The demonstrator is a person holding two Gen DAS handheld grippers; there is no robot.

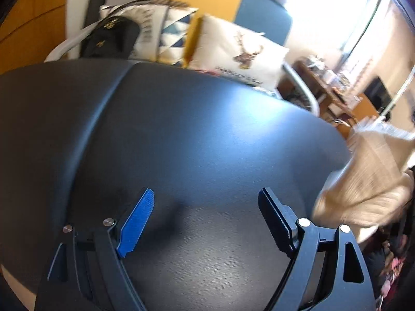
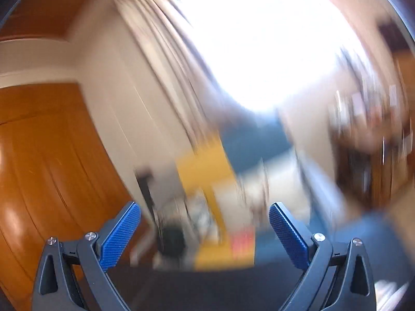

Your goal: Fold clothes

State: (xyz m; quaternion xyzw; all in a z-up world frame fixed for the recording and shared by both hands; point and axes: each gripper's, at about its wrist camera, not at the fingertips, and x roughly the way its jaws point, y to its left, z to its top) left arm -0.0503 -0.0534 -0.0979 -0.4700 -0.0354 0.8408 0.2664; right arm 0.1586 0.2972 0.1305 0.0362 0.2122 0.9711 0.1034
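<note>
My left gripper point(image 1: 206, 202) hangs open just above a dark table point(image 1: 181, 129), with nothing between its blue pads. A beige knitted garment point(image 1: 368, 181) shows blurred at the table's right edge, off to the right of the left gripper and apart from it. The right wrist view is heavily motion-blurred. In it my right gripper point(image 2: 205, 215) stands open and empty, pointing up toward a wall, a curtain and a bright window rather than at the table. The garment does not appear in the right wrist view.
Behind the table sit printed cushions point(image 1: 233, 49) and a black bag point(image 1: 111, 39) against a yellow and blue backrest. A cluttered wooden shelf point(image 1: 329, 88) stands at the far right. An orange wooden door point(image 2: 46, 155) fills the left of the right wrist view.
</note>
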